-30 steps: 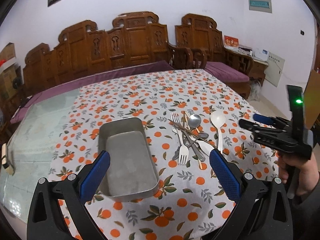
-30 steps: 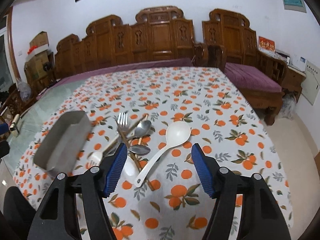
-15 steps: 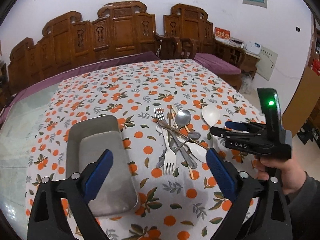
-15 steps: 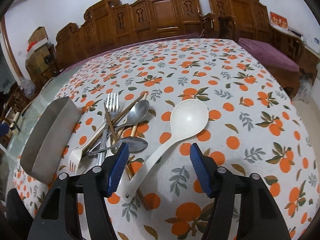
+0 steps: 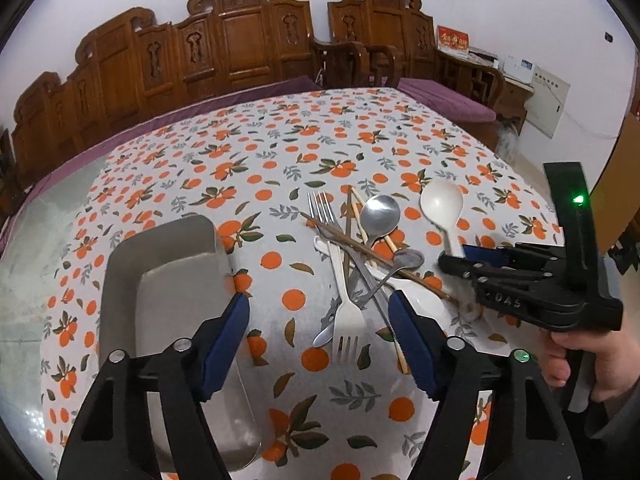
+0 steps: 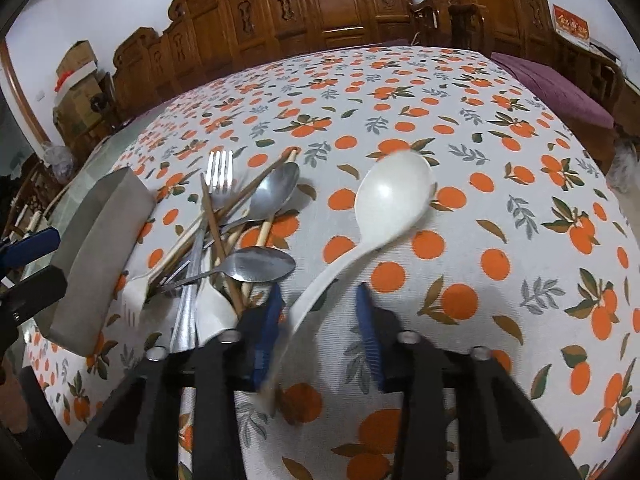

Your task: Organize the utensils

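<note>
Right wrist view: white ladle (image 6: 390, 200) lies on the orange-print tablecloth (image 6: 500, 168), handle between right gripper (image 6: 318, 332) jaws, which have just been closing; contact unclear. Left gripper (image 5: 318, 334) unclenched, also narrowing, over white fork (image 5: 346, 312) beside metal tray (image 5: 168, 280).

A home living room: carved wooden sofas (image 5: 240, 48) with purple cushions behind a table in an orange-print tablecloth (image 5: 280, 152)

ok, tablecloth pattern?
Tablecloth: white with oranges, orange dots and green-grey leaf sprigs. Clearest in the right wrist view.
</note>
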